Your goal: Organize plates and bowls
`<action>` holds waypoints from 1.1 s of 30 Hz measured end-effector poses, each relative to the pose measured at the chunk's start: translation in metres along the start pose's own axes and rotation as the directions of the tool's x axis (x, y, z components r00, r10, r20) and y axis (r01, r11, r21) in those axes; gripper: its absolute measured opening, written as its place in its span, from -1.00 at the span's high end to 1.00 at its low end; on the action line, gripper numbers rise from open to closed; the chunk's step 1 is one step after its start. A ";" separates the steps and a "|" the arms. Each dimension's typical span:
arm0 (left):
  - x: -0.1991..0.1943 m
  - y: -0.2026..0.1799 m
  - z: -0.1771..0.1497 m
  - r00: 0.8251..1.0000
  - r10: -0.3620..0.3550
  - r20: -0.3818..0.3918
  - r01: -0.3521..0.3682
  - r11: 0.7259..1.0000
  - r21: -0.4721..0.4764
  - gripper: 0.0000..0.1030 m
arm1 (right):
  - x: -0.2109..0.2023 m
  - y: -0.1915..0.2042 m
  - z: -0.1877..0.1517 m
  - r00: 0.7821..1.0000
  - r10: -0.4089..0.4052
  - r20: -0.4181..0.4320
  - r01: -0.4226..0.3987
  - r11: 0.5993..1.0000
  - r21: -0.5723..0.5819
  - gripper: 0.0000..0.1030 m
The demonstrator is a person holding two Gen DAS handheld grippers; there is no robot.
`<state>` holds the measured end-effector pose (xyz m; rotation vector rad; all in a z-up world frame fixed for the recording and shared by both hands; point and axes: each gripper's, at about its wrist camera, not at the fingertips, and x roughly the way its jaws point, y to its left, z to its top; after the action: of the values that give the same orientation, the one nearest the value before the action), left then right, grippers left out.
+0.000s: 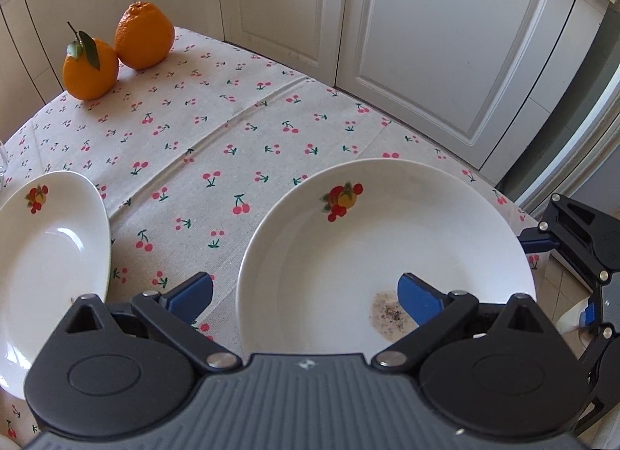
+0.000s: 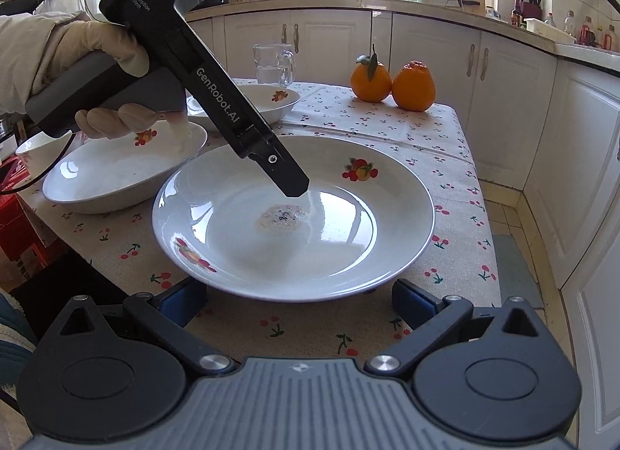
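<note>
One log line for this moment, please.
left gripper: open, straddling rim of soiled plate | right gripper: open, at plate's near edge | nothing held

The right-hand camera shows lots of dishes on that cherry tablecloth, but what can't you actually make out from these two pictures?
- Small white bowl, right wrist view: mostly hidden behind the gloved hand and cut by the left edge.
- Rear plate, right wrist view: partly covered by the left gripper; whether it sits on another dish is unclear.
- Left gripper's jaws, right wrist view: seen edge-on, so their gap is hidden.
- Bottles on the counter: too small to read.
</note>
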<state>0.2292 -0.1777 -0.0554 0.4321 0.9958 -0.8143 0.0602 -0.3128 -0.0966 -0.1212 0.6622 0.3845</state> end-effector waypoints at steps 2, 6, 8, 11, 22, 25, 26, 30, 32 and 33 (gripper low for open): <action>0.002 0.000 0.002 1.000 -0.013 -0.008 0.013 1.000 0.008 -0.76 | 0.000 0.001 0.001 1.000 0.005 -0.002 -0.005 1.000 -0.012 -1.00; 0.004 0.001 0.005 0.999 -0.039 -0.027 0.039 0.999 0.021 -0.58 | -0.001 0.003 0.002 1.000 0.011 -0.007 -0.011 1.000 -0.021 -1.00; 0.005 0.001 0.007 0.998 -0.044 -0.033 0.045 0.999 0.031 -0.47 | -0.001 0.004 0.002 1.000 0.013 -0.006 -0.013 1.000 -0.023 -1.00; 0.006 0.003 0.008 0.998 -0.048 -0.041 0.050 0.998 0.033 -0.43 | 0.000 0.003 0.004 1.000 0.018 -0.007 -0.018 1.000 -0.020 -0.96; 0.006 0.007 0.012 0.996 -0.066 -0.059 0.067 0.997 0.030 -0.33 | 0.001 0.000 0.008 0.999 0.019 -0.029 -0.020 1.000 -0.019 -0.91; 0.008 0.008 0.014 0.996 -0.068 -0.059 0.069 0.997 0.032 -0.33 | 0.002 -0.002 0.010 0.999 0.023 -0.036 -0.023 1.000 -0.018 -0.91; 0.009 0.008 0.016 0.996 -0.066 -0.059 0.068 0.997 0.030 -0.33 | 0.002 -0.002 0.011 0.999 0.023 -0.038 -0.023 1.000 -0.018 -0.91; 0.012 0.010 0.022 0.997 -0.064 -0.053 0.065 0.997 0.032 -0.33 | 0.005 -0.008 0.014 0.999 0.026 -0.044 -0.027 1.000 -0.015 -0.91; 0.014 0.011 0.026 0.997 -0.067 -0.048 0.069 0.997 0.034 -0.33 | 0.007 -0.011 0.016 0.999 0.027 -0.047 -0.027 1.000 -0.013 -0.91; 0.014 0.012 0.028 0.997 -0.069 -0.044 0.071 0.997 0.038 -0.33 | 0.008 -0.014 0.017 0.999 0.027 -0.047 -0.028 1.000 -0.011 -0.91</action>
<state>0.2584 -0.1940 -0.0543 0.4518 1.0407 -0.8921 0.0809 -0.3189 -0.0887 -0.1330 0.7086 0.4131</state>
